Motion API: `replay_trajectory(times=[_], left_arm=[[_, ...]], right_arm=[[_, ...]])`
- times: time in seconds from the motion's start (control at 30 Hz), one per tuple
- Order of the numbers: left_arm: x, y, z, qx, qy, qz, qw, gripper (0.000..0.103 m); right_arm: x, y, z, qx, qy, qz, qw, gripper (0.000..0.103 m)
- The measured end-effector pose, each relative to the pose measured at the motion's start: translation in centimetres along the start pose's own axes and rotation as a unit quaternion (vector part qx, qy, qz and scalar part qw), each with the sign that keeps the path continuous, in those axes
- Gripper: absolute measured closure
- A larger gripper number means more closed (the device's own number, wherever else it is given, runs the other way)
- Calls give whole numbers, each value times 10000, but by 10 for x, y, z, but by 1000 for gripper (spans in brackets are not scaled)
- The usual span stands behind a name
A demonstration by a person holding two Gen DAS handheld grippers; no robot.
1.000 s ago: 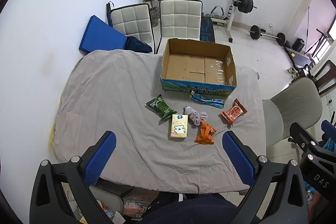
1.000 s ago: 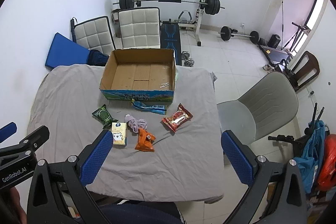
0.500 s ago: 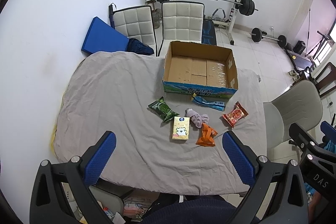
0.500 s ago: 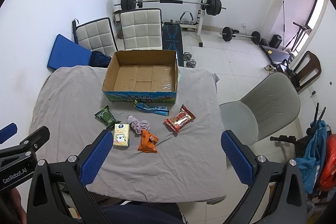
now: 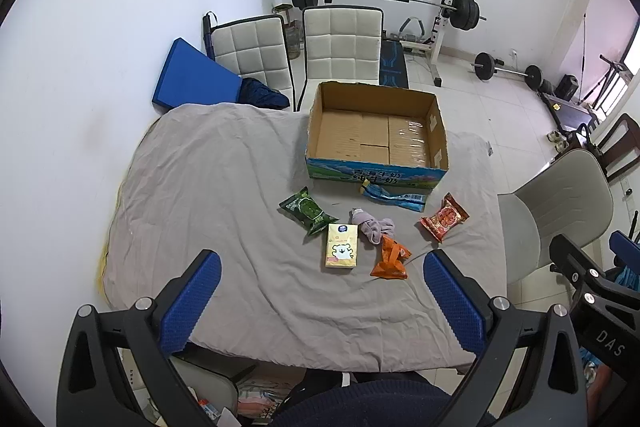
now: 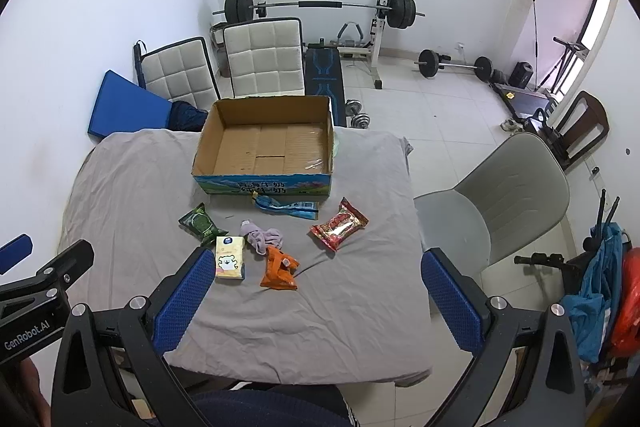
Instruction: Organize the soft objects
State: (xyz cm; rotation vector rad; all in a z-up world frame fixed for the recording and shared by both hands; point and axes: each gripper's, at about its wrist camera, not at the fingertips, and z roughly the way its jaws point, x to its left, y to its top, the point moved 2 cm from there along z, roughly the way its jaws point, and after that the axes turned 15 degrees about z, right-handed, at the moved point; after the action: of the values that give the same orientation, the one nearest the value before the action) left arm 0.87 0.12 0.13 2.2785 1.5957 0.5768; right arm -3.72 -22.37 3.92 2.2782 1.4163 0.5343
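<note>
An empty cardboard box (image 5: 376,131) (image 6: 264,143) stands at the far side of a table covered by a grey cloth (image 5: 224,195) (image 6: 360,307). In front of it lie a green packet (image 5: 305,209) (image 6: 200,223), a yellow tissue pack (image 5: 341,251) (image 6: 229,258), a grey-pink sock (image 5: 374,227) (image 6: 262,235), an orange packet (image 5: 390,259) (image 6: 279,269), a red packet (image 5: 444,217) (image 6: 339,224) and a blue packet (image 5: 394,195) (image 6: 286,205). My left gripper (image 5: 320,287) and right gripper (image 6: 312,287) are open and empty, high above the near table edge.
Two white padded chairs (image 5: 340,47) and a blue mat (image 5: 192,77) stand behind the table. A grey chair (image 6: 504,203) is at the right side. A barbell rack (image 6: 320,7) and weights (image 6: 452,63) are at the back wall.
Both views have shifted slightly: the table and its objects sit a little lower in frame. Nothing on the table moved; both grippers stay open.
</note>
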Motion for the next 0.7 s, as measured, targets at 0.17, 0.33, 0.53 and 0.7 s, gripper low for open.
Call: replay_trajectory(times=[0.17,0.33,0.53,0.7], left_arm=[[-4,1,-2,-27,0,50,10000,0],[-7,0,-4,-64,16,63,10000,0],[-7,0,-5,-61,20,71,10000,0],[-8,-1,-5,-66,14,56,10000,0]], right_arm=[[-3,0,-1,-10,-4,7,10000,0],[-6,-1,-4,-17,10,20,10000,0],[-6,-1,-6,-32,26,0,10000,0],[-5,0,-7,-50,20,8,10000,0]])
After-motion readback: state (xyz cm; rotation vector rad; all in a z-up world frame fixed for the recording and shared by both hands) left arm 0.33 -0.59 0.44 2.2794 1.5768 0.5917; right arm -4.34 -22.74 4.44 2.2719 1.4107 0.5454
